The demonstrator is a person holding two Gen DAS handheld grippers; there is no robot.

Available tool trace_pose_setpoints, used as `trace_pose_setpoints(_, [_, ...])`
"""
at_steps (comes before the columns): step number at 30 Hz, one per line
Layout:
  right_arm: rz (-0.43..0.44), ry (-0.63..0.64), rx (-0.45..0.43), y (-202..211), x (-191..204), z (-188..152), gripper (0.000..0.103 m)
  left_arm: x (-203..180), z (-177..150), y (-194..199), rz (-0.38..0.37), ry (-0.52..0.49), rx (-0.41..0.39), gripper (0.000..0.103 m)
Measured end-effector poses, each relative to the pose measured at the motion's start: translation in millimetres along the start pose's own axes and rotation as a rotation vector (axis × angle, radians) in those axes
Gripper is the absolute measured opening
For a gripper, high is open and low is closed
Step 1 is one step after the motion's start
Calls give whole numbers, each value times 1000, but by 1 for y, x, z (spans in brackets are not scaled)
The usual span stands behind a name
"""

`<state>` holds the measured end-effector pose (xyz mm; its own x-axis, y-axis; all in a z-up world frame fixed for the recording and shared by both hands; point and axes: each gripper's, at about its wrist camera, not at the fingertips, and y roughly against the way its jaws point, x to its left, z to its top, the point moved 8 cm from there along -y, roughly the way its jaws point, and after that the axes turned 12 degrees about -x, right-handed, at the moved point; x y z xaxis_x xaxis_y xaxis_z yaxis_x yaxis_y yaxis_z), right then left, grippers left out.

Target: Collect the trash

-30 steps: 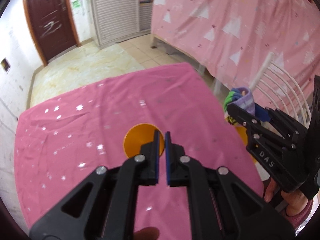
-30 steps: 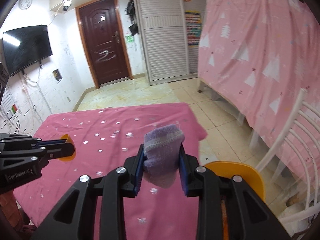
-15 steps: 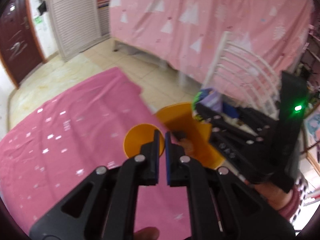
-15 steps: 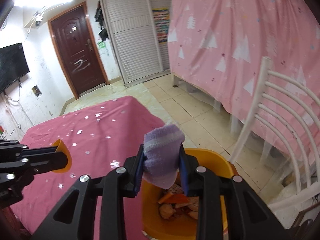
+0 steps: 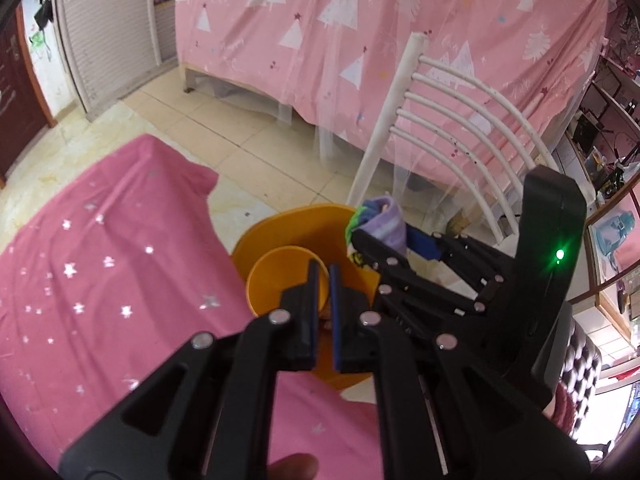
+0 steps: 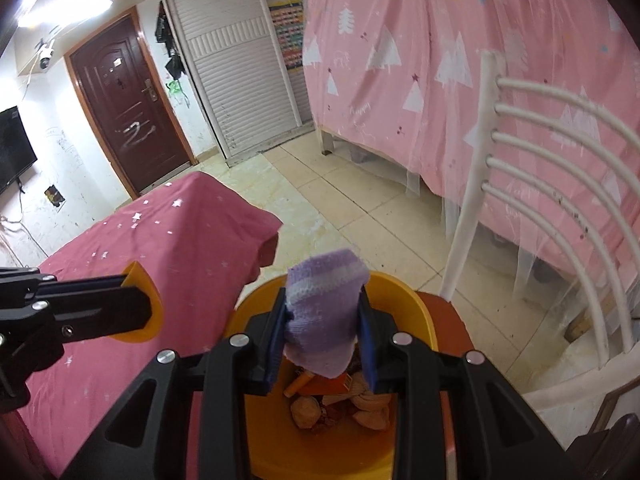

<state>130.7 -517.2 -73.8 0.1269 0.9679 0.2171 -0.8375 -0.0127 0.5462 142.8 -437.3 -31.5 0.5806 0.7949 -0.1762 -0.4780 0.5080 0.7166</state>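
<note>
Two grippers, one sock, one small orange cup, one orange bin, one chair, one table under a pink starred cloth.

Right wrist view, nearest: the right gripper (image 6: 322, 334) has its blue pads (image 6: 275, 346) pressed against both sides of a purple knitted sock (image 6: 322, 318), which stands up between them. Directly below and behind the sock lies the bin (image 6: 404, 300), its rim open upward; inside, brownish scraps (image 6: 340, 404) and an orange piece cover the bottom. The bin sits on a reddish seat just beside the table edge.

At left in this view the left gripper (image 6: 136, 308) reaches in sideways, its jaws closed to a narrow gap on the wall of the cup (image 6: 150, 284), above the cloth (image 6: 160, 240).

Left wrist view: the left gripper (image 5: 324, 276) pinches the cup (image 5: 276, 280) rim, one finger inside and one outside, with the cup overlapping the bin (image 5: 296, 224) at the table corner. Only here does the sock (image 5: 380, 220) show a green patch at its end, and only here does a green lamp glow on the right gripper (image 5: 382, 236) body.

Only the right wrist view shows the bin's contents.

Farther off: the white slatted chair (image 6: 532, 152), tiled floor, a pink tree-printed curtain (image 6: 440, 60) and a brown door (image 6: 124, 100).
</note>
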Motion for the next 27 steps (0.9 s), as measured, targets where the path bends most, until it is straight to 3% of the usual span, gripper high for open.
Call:
trace_pose_setpoints(7, [11,-40,50,-19,-11,-14,30,2,-4,-23,14,6,33,6])
trace_pose_setpoints(8, [5,-39,57,-22,-12,-16,32,2,-4,-26,11,13,41,16])
trace_pose_setpoints(11, [0,-33,64,-25,-12,-19,39,4,-4,-28,8,23,37,58])
trace_pose_setpoints(14, [0,-32,66,-26,-12,-20,51,10,-5,-29,9,44,39,73])
trace_pose_setpoints(16, [0,-40,64,-26,-11,-20,70,19,-5,-26,13,68,31,82])
trace_pose_setpoints(17, [6,-46,62,-26,-11,-20,74,21,-5,-22,12,79,23,87])
trace_pose_setpoints(23, [21,-47,57,-25,-5,-19,84,44,-4,-11,28,135,-8,97])
trace_pose_setpoints(27, [27,-32,46,-24,1,-16,91,60,-5,-1,32,165,-23,97])
